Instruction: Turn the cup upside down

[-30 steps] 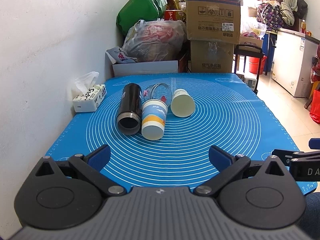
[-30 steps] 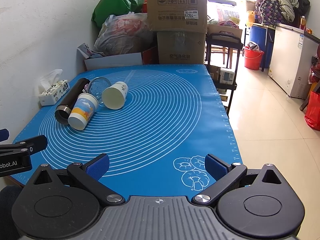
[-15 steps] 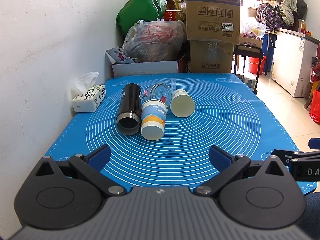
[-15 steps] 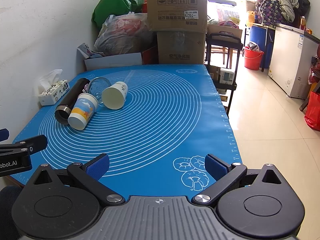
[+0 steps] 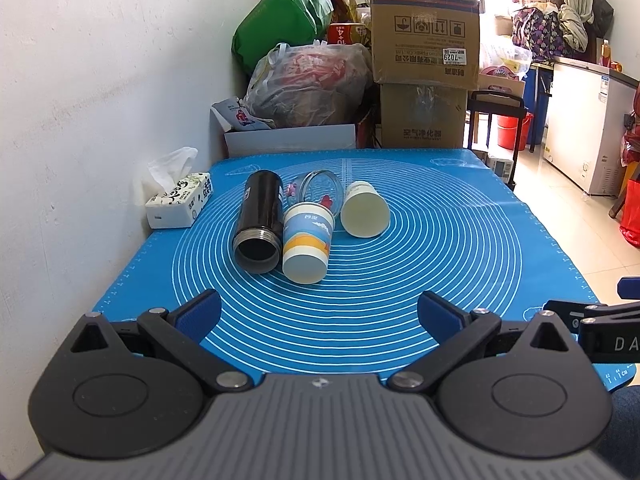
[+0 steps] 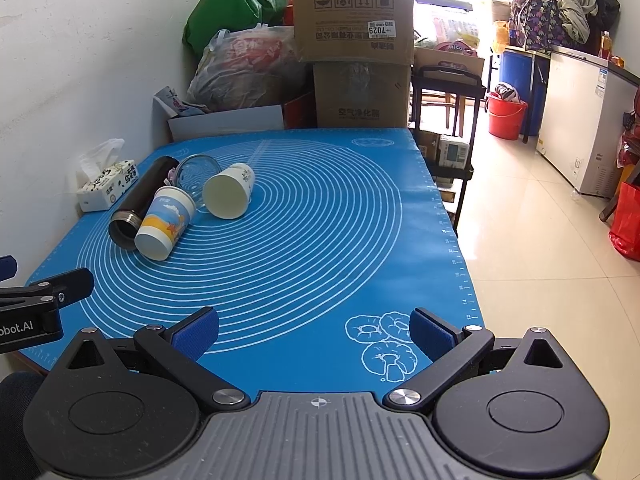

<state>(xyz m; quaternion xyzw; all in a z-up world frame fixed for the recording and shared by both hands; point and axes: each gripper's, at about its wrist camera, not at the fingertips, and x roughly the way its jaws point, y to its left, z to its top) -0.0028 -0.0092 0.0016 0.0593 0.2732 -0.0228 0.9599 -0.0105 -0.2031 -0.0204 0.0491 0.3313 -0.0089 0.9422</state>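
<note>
Several cups lie on their sides on the blue mat (image 5: 440, 248). A blue and yellow paper cup (image 5: 306, 246) (image 6: 166, 227) lies with its base toward me. A cream paper cup (image 5: 365, 210) (image 6: 229, 195) lies with its mouth toward me. A black flask (image 5: 259, 226) (image 6: 138, 208) lies left of them, and a clear glass (image 5: 322, 188) (image 6: 197, 174) lies behind. My left gripper (image 5: 318, 316) is open and empty at the mat's near edge. My right gripper (image 6: 314, 330) is open and empty, farther right.
A tissue box (image 5: 180, 204) sits at the mat's left edge against the white wall. Bags and stacked cardboard boxes (image 5: 424, 52) stand behind the table. The table's right edge drops to a tiled floor with a white freezer (image 6: 580, 120).
</note>
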